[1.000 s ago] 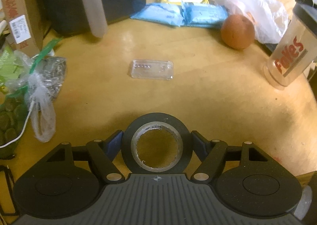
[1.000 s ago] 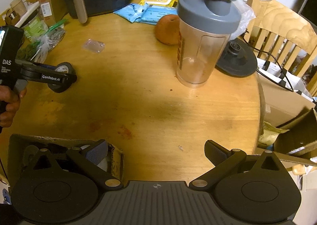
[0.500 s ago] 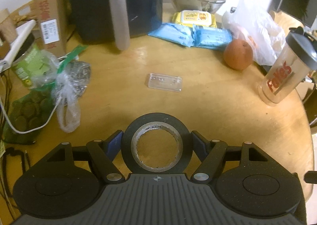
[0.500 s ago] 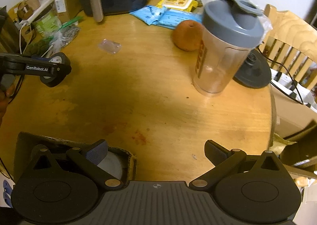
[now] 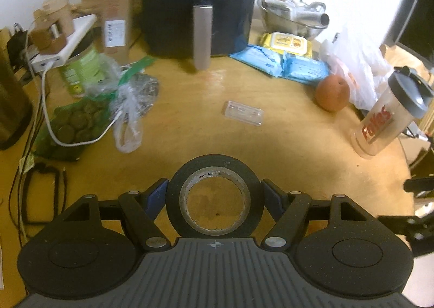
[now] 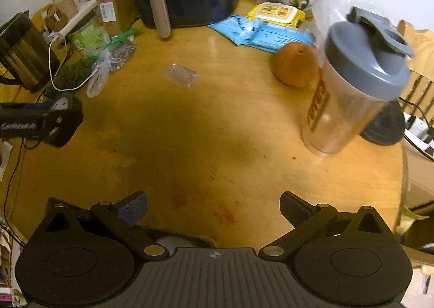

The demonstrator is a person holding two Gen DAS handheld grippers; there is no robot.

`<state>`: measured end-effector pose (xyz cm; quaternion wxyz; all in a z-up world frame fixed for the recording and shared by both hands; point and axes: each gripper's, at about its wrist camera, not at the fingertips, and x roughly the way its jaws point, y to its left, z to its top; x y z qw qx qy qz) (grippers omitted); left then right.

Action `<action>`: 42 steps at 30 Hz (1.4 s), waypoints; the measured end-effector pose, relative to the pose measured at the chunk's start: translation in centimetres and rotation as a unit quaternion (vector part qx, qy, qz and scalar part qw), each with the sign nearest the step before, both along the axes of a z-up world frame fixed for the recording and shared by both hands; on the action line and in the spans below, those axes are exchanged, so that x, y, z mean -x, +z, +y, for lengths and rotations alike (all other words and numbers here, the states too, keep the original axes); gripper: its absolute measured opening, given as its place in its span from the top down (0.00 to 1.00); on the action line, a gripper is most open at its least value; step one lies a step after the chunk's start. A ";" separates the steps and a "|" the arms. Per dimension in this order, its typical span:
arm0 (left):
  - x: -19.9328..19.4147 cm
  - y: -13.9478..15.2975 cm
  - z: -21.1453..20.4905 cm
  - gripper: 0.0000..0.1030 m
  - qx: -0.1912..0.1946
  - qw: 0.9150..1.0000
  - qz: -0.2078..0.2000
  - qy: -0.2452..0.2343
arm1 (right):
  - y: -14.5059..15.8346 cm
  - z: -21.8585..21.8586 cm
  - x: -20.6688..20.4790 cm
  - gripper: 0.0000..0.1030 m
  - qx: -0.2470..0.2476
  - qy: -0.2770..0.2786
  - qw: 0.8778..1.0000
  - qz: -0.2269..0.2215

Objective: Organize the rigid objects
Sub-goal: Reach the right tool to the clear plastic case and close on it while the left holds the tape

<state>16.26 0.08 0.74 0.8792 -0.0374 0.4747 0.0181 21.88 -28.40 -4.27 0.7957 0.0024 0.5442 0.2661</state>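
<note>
L gripper (image 5: 215, 194) is clamping a black roll of tape with a pale cardboard core (image 5: 215, 196); blue pads are pressing its outer rim on both sides, and the roll is lying flat across the jaws w/ its hole facing the camera. It's hanging clear above the round yellow wooden bench (image 5: 298, 150), not resting on it.

R gripper (image 6: 213, 209) is standing wide open w/ nothing between the pads, hovering over the near edge of the bench.

Key relation: a torn brown cardboard box (image 6: 173, 236) is sitting right under the R gripper at the bench's near edge; only its ragged rim is showing, contents can't tell. In the R wrist view the L gripper w/ the tape is showing at far left, well apart from that box. If the box is the drop spot (my guess), the tape needs carrying across toward the R gripper's side, and being round, it has no long axis to line up.

Other rigid items are waiting further back: a small clear flat plastic case (image 5: 243, 113) mid-bench, dead ahead of the L gripper; a clear shaker bottle with grey lid (image 6: 352, 85) standing upright, nearer the R gripper, beside an orange round fruit (image 6: 294, 65).
</note>
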 end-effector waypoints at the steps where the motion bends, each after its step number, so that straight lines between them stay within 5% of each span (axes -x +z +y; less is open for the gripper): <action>1: 0.3 0.2 0.1 0.30 0.004 1.000 -0.002 0.003 | 0.0 0.4 -0.3 0.00 0.000 0.005 1.000 -0.004; 21: 5.7 3.4 1.1 0.30 0.049 0.997 -0.031 0.045 | -0.6 6.4 -7.0 0.02 -0.038 0.087 0.991 -0.091; 42: 10.8 3.7 2.8 0.30 0.061 0.990 -0.017 0.128 | -7.3 14.1 -12.0 0.27 -0.014 0.154 0.974 -0.165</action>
